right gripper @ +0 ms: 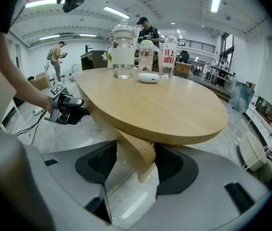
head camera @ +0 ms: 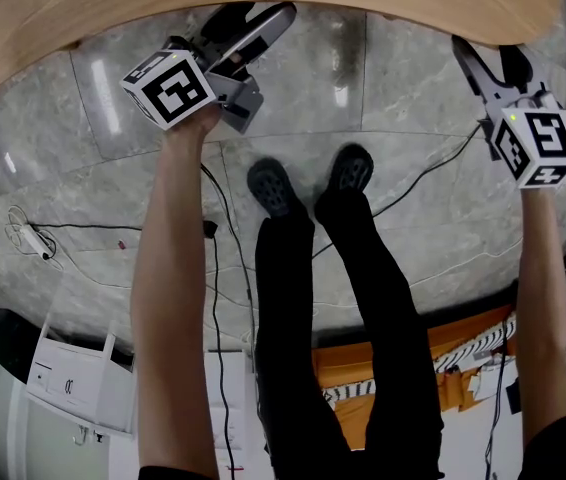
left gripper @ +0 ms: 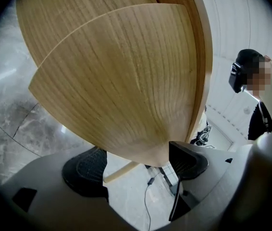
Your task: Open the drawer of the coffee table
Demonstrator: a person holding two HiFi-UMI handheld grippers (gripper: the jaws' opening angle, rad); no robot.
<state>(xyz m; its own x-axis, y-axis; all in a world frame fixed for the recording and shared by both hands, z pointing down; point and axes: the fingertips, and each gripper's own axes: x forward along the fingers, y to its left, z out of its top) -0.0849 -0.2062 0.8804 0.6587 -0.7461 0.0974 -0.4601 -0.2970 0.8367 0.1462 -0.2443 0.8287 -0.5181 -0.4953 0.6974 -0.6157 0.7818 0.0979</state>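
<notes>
**Entry: two hand-held grippers at a round wooden coffee table**

1. Left gripper (left gripper: 135,153). The jaws stand wide, with the pointed tip of the drawer (left gripper: 121,81) in the gap. One pad is just beside the wood's edge and the other is clear of it, so nothing is pinched.
2. Right gripper (right gripper: 136,148). The jaws are likewise wide apart. A tapering wooden piece (right gripper: 138,160) under the table shows in the gap, and the pads are not seen to press on it.
3. Drawer. Leaf-shaped, in light grained wood, slung directly beneath the tabletop at the near edge where the left gripper reaches in.
4. Coffee table (right gripper: 174,109). The top is round with a pale wood finish (its rim curves across the top of the head view).
5. On the far part of the top, grouped close together: a lidded glass jar (right gripper: 123,52), a bottle (right gripper: 168,57) with red print, and a small white rounded object (right gripper: 149,77).
6. Floor (head camera: 113,198). Grey, stone-patterned, with cables lying on it.
7. Beyond the table, two people stand well apart.
</notes>
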